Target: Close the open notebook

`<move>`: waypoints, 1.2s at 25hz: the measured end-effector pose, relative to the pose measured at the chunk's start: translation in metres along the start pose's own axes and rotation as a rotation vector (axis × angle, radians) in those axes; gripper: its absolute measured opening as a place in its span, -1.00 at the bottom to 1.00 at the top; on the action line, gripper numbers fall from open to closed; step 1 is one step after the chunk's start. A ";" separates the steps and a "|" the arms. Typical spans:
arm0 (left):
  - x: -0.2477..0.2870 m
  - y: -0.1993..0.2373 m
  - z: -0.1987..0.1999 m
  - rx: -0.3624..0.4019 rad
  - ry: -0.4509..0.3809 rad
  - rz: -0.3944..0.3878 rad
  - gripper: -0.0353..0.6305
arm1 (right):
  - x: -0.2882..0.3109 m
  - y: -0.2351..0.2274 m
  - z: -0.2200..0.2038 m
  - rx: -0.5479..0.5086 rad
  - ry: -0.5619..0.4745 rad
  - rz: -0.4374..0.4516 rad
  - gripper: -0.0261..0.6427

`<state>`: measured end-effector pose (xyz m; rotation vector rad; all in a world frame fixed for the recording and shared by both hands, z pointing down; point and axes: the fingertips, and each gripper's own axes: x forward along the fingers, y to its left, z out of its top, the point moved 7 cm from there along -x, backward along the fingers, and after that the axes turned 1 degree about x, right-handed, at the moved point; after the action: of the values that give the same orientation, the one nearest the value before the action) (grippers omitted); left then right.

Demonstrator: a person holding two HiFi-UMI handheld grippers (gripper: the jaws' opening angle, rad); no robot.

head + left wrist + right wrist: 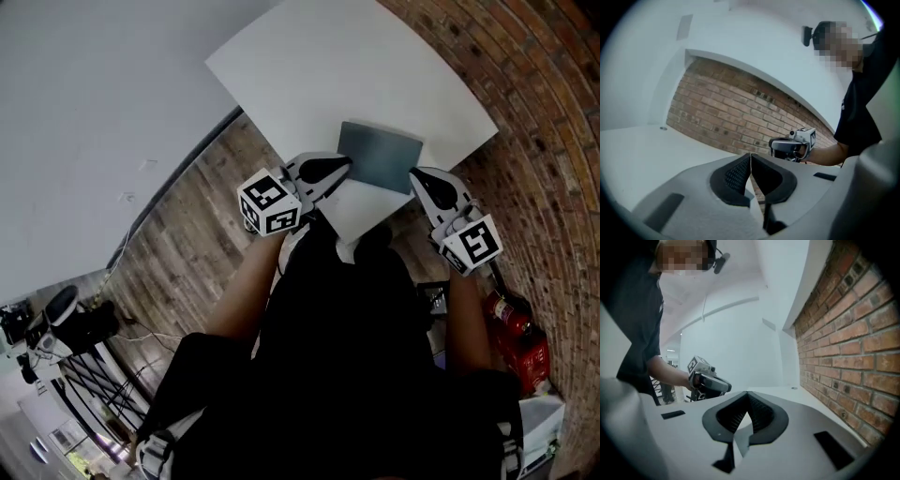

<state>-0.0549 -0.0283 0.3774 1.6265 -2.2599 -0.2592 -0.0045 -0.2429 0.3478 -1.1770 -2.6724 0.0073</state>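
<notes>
Risking a shove instead of a fold

Head view: the grey notebook (380,155) lies on the worktop (309,66), between your left tool (343,167) and right tool (416,174). Left gripper view: tips pressed together, empty. Right gripper view: likewise. With the tips pinched shut, you may slide the notebook.

Beyond the right tongs (419,175) runs a red brick wall (534,122); past the left tongs (339,169) — a plain white wall (84,103). A white tabletop (309,66) lies ahead of both, wood plank floor (187,244) beneath and behind.
</notes>
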 end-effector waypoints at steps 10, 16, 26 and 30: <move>-0.107 -0.036 0.044 0.137 -0.205 -0.249 -0.83 | -0.019 0.114 0.079 -0.063 -0.157 -0.053 -0.91; -0.154 -0.055 0.021 0.122 -0.195 -0.426 -0.83 | -0.040 0.195 0.082 0.045 -0.220 -0.194 -0.91; -0.200 -0.106 0.001 0.127 -0.237 -0.497 -0.83 | -0.062 0.288 0.053 0.075 -0.237 -0.271 -0.91; -0.212 -0.134 0.004 0.159 -0.228 -0.495 -0.83 | -0.070 0.316 0.041 0.080 -0.218 -0.200 -0.91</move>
<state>0.1220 0.1283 0.2921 2.3368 -2.0343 -0.4118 0.2633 -0.0763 0.2640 -0.9287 -2.9366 0.2196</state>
